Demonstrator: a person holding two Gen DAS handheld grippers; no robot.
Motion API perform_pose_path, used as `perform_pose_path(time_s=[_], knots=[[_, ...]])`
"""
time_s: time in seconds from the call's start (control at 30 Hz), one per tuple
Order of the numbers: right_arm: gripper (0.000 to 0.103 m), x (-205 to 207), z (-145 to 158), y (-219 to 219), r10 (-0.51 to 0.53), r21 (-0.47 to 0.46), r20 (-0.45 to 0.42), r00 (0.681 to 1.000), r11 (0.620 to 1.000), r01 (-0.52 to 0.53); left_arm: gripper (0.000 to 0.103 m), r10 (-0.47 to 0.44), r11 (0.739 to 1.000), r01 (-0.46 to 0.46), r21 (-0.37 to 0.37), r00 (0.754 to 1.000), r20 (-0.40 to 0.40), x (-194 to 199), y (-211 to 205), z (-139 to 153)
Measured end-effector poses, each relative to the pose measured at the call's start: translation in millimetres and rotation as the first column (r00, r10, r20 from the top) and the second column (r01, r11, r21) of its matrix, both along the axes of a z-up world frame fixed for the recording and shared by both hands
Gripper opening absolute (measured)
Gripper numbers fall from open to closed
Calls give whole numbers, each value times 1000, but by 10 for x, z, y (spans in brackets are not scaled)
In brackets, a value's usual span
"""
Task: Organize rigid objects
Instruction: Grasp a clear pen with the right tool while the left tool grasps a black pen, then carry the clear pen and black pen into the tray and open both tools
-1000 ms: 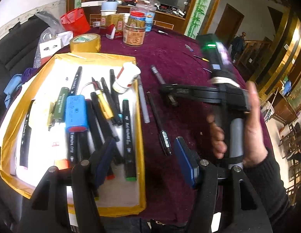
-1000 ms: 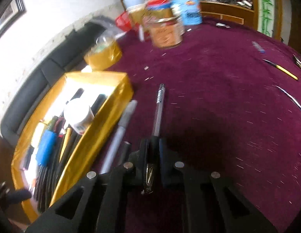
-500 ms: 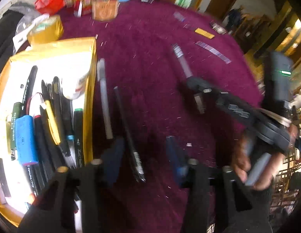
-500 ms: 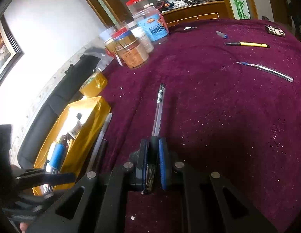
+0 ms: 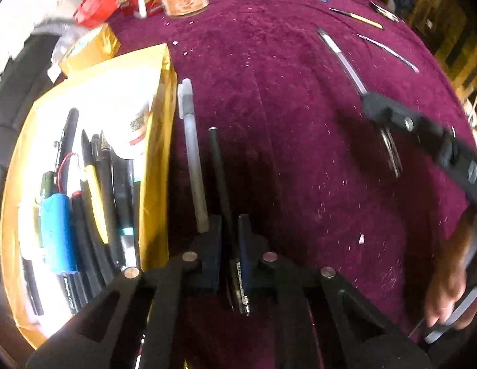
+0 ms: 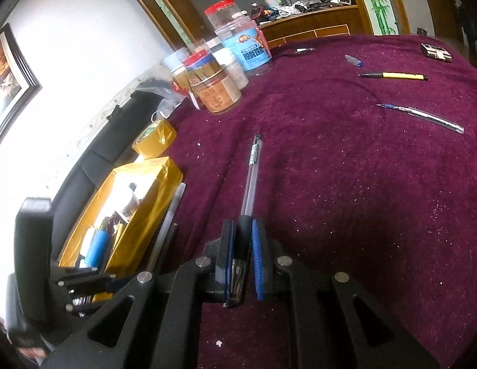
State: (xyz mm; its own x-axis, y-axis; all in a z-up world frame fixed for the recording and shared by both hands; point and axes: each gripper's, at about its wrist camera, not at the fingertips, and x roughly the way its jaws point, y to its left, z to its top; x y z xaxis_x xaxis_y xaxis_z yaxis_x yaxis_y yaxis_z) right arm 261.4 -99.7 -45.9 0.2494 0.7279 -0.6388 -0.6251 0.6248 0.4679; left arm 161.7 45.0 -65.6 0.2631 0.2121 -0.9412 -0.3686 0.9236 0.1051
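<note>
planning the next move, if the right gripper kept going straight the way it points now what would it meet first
Probably just the purple tablecloth. The right gripper, shut on a clear pen, points down at bare cloth; the orange-labelled jar stands further off, left of that line.

Open maroon cloth (image 6: 346,169) rightward; gold box (image 5: 152,166) and jars (image 6: 220,92) leftward.

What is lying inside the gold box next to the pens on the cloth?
The gold box holds several dark pens, a blue cylinder and a white bottle. What lies under them is covered.
</note>
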Motion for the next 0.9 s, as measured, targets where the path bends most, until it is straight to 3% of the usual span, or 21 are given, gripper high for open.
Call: perform_pose_path(time_s=[0.07, 0.17, 0.27, 0.37, 0.53, 0.9], knots=[[10, 7, -9, -4, -4, -1, -3, 1000, 1000, 4, 7, -37, 999, 37, 11, 999, -3, -86, -107, -3], [10, 22, -15, -9, -10, 0, -7, 1000, 1000, 10, 6, -66, 997, 67, -31, 998, 9, -186, -219, 41], [10, 12, -5, -11, -8, 3, 0, 1000, 1000, 8, 6, -80, 994, 84, -66, 995, 63, -238, -278, 134], [10, 18, -16, -13, -8, 6, -4, 1000, 1000, 8, 6, -60, 996, 66, -61, 993, 100, -252, -239, 210], [10, 11, -12, -22, -6, 17, -1, 1000, 1000, 6, 6, -35, 992, 58, -115, 982, 186, -380, -150, 414], [10, -13, 17, -33, 5, 41, 13, 1000, 999, -6, 6, 110, 960, -11, -279, 933, 342, -942, 332, 862]])
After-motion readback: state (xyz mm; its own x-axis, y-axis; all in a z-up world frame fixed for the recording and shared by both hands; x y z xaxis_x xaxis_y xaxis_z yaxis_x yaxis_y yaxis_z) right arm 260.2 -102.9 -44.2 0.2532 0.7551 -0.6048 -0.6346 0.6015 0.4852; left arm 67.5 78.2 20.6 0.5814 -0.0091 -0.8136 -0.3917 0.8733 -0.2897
